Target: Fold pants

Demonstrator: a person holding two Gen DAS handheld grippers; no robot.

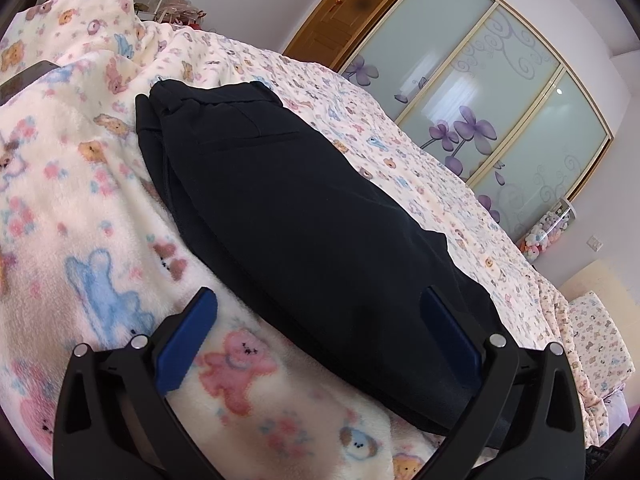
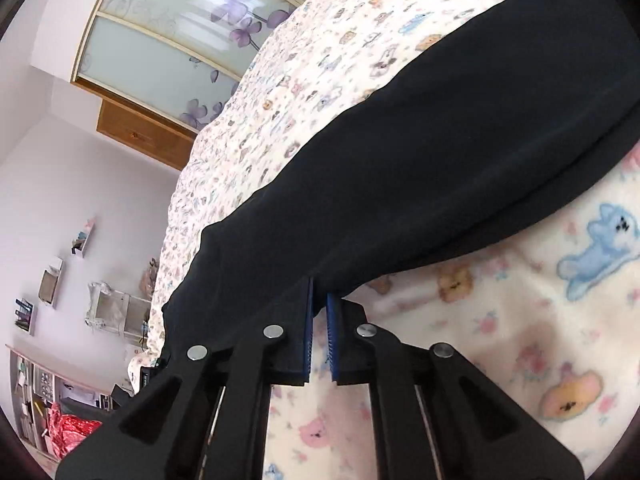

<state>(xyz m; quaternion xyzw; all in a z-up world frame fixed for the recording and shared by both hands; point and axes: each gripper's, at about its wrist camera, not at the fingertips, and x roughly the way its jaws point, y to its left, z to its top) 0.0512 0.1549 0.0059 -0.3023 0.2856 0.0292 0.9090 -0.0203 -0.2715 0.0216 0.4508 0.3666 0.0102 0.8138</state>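
The left gripper is hanging over the near end of the pants with its jaws wide apart, nothing between the pads, one blue finger sitting over the blanket and the other over the dark cloth. From that side the pants are lying already folded lengthwise into one long strip on the bed, running away from the gripper up and to the left, with the waistband and a back pocket at the far end and the cuffs closest to the camera. So the long axis is basically pointing straight off the left tool. Moving over to the right gripper, its jaws are squeezed nearly together and pinching what looks like the edge of the pants right at the fingertips, though how much cloth is actually in there I can't quite tell. From there the strip is stretching up and to the right across the frame. My guess is the next fold goes end over end along that axis, so each hand is needing an end, and the left one isn't gripping yet.
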